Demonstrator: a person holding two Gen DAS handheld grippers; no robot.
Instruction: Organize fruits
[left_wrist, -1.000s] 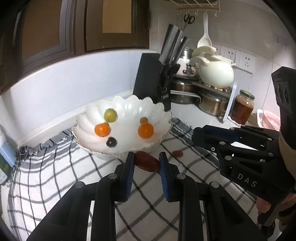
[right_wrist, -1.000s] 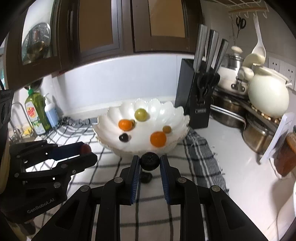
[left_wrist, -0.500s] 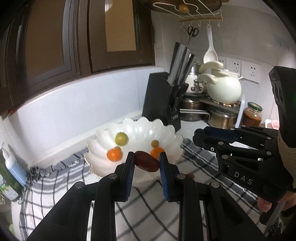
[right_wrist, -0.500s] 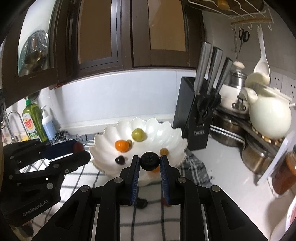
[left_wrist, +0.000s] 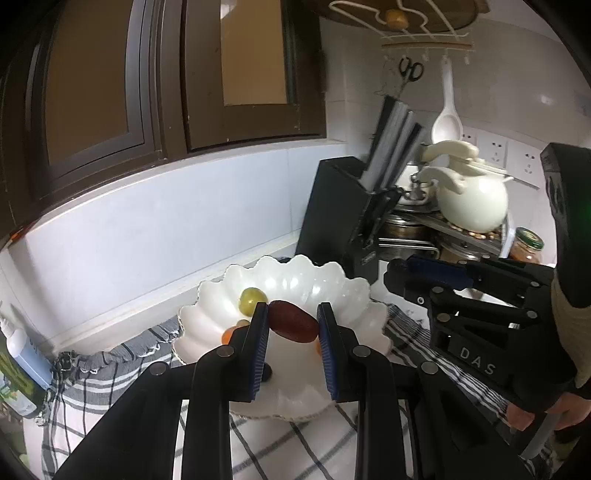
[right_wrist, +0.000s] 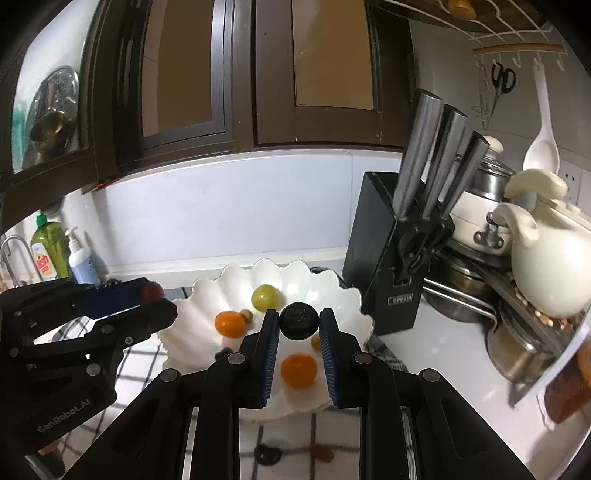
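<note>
My left gripper (left_wrist: 291, 321) is shut on a dark red date (left_wrist: 294, 322) and holds it above the white scalloped bowl (left_wrist: 332, 284). My right gripper (right_wrist: 298, 322) is shut on a dark round blueberry (right_wrist: 298, 320), also above the bowl (right_wrist: 332, 295). In the bowl lie a green grape (right_wrist: 265, 296), two small oranges (right_wrist: 229, 323) (right_wrist: 298, 369), a small olive-coloured fruit (right_wrist: 315, 341) and a dark berry (right_wrist: 223, 352). The left gripper shows in the right wrist view (right_wrist: 147, 297), the right gripper in the left wrist view (left_wrist: 399, 275).
The bowl stands on a checked cloth (left_wrist: 295, 443). Two small fruits lie on the cloth below my right gripper (right_wrist: 267, 454) (right_wrist: 321, 452). A black knife block (right_wrist: 391, 258), a white kettle (right_wrist: 546, 266) and pots stand at the right. Soap bottles (right_wrist: 48, 251) stand at the left.
Both grippers have risen from the cloth with their fruits and moved forward over the bowl.
</note>
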